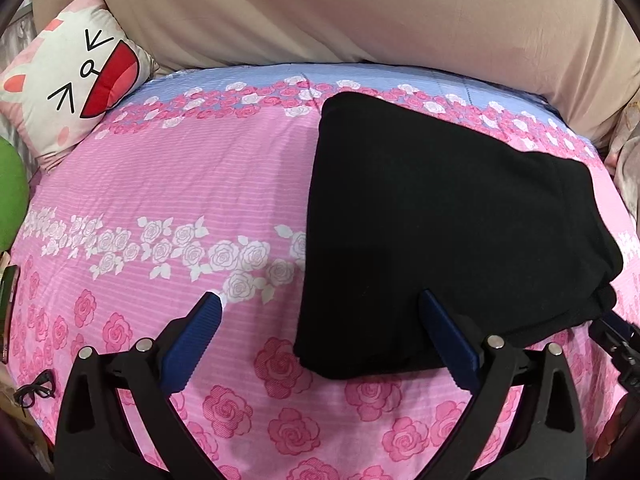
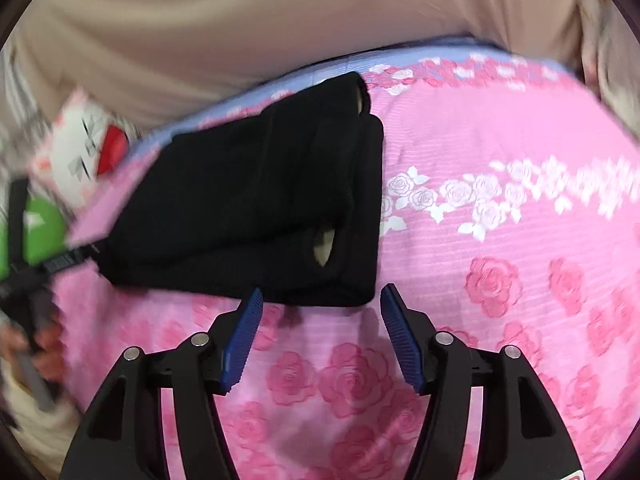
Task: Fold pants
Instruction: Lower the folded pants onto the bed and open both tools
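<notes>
The black pants (image 1: 440,220) lie folded into a thick rectangle on the pink rose bedsheet (image 1: 180,184). My left gripper (image 1: 320,300) is open and empty, just in front of the bundle's near left corner. In the right wrist view the pants (image 2: 248,208) show stacked layers with the folded end facing right. My right gripper (image 2: 320,294) is open and empty, just short of the bundle's near edge. The right gripper's body also shows in the left wrist view (image 1: 618,344), beside the bundle's right end.
A cat-face pillow (image 1: 76,84) and a green cushion (image 1: 10,196) lie at the bed's far left. A beige quilt (image 1: 340,12) is piled along the far side. Glasses (image 1: 34,388) lie at the bed's left edge.
</notes>
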A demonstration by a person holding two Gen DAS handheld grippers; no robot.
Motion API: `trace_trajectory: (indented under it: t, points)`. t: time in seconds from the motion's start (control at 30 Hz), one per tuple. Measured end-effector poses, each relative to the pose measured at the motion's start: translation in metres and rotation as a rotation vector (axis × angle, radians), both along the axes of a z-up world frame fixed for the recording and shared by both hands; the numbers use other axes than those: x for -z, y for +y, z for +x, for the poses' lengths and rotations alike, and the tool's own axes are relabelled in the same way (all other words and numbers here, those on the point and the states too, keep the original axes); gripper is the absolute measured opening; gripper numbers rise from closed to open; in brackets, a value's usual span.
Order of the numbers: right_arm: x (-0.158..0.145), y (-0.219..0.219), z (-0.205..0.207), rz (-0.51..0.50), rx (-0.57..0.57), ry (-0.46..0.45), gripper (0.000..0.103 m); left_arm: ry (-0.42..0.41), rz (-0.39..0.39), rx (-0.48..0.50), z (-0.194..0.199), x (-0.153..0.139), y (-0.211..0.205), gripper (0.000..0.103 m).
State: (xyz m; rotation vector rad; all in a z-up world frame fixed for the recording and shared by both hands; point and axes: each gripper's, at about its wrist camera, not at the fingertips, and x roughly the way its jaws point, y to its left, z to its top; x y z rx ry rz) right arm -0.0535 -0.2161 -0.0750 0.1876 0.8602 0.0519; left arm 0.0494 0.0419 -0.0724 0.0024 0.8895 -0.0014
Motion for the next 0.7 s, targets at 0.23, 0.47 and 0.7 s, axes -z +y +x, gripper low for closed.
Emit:
trace_trajectory:
  t: [0.23,0.47,0.7]
  points:
    - [0.008,0.003,0.013,-0.126,0.014,-0.002,0.060,0.013,0.136,0.060,-0.032,0.009,0.005,0.098]
    - [0.008,0.004,0.031,-0.071,-0.006,0.013,0.059,0.056,0.142,0.030,-0.008,0.034,0.012,0.098]
    - [0.010,-0.003,0.050,0.060,0.008,0.017,0.034,-0.015,-0.075,0.034,0.020,0.011,0.030,0.082]
